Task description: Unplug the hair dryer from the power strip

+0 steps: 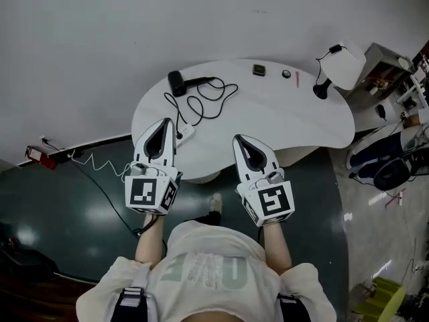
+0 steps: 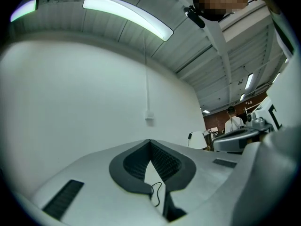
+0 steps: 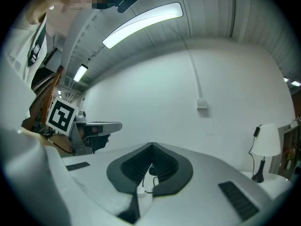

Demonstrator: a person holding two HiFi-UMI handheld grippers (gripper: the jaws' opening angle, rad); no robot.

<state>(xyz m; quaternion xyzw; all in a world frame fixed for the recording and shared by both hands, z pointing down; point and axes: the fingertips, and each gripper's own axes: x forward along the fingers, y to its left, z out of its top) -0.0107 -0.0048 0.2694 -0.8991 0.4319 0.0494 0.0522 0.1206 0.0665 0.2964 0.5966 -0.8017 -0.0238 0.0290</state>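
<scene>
A black hair dryer [image 1: 177, 82] lies at the far left of the white table [image 1: 301, 116]. Its black cord [image 1: 209, 100] loops toward a white power strip [image 1: 186, 133] near the table's front edge. My left gripper [image 1: 164, 121] is shut and empty, with its tip just left of the strip. My right gripper [image 1: 239, 139] is also shut and empty, over the table's front edge to the right of the strip. In the right gripper view the strip [image 3: 140, 191] and the cord show past the shut jaws [image 3: 151, 146]. Only a bit of cord [image 2: 157, 192] shows below the jaws [image 2: 150, 142] in the left gripper view.
A white lamp [image 1: 343, 64] on a black foot stands at the table's far right, with two small dark objects [image 1: 259, 70] near the back edge. On the dark floor at the left lie a red box [image 1: 37, 157] and a white cable [image 1: 100, 166]. Shelves and bags crowd the right side.
</scene>
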